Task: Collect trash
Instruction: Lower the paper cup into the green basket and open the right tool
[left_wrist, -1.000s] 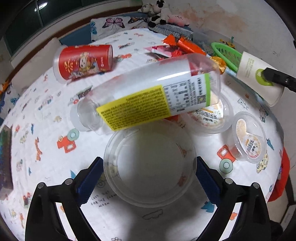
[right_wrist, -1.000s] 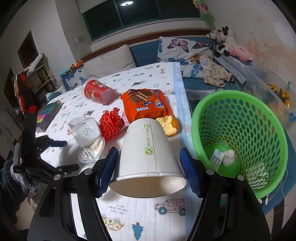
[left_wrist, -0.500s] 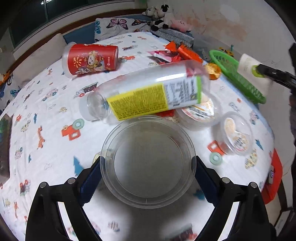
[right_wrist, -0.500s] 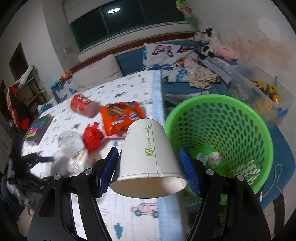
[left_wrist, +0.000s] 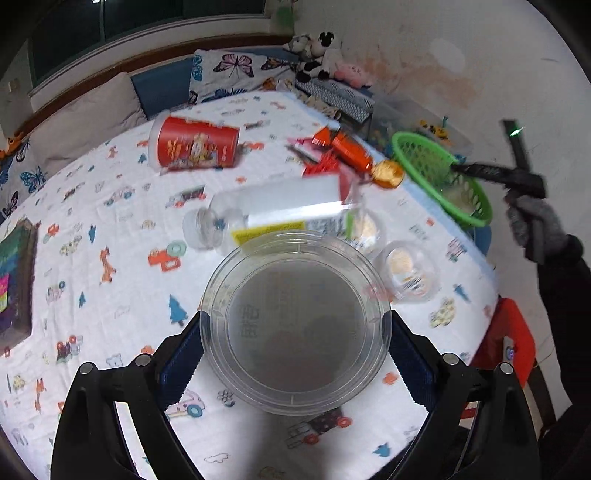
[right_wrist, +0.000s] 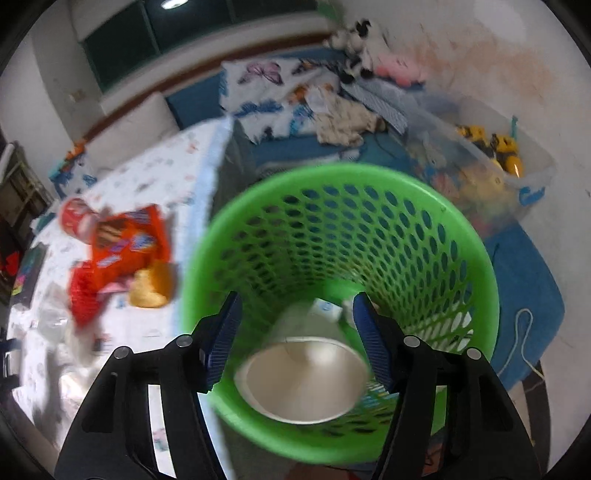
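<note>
My left gripper (left_wrist: 295, 332) is shut on a clear round plastic container (left_wrist: 295, 321) and holds it above the bed. My right gripper (right_wrist: 297, 321) is open over the green mesh basket (right_wrist: 369, 221). The white paper cup (right_wrist: 306, 373) is blurred, clear of the jaws and inside the basket, above paper scraps at the bottom. In the left wrist view the basket (left_wrist: 443, 177) stands at the bed's right edge with the right gripper (left_wrist: 491, 171) over it.
On the bed lie a clear bottle (left_wrist: 273, 210), a red cup (left_wrist: 194, 144), an orange snack bag (left_wrist: 347, 147), a gold wrapper (left_wrist: 388, 173) and two small clear tubs (left_wrist: 406, 271). A dark book (left_wrist: 14, 280) lies at the left edge.
My right gripper moved right over the basket, opened and let go of the paper cup, which drops in. My left gripper lifted the clear container off the bed.
</note>
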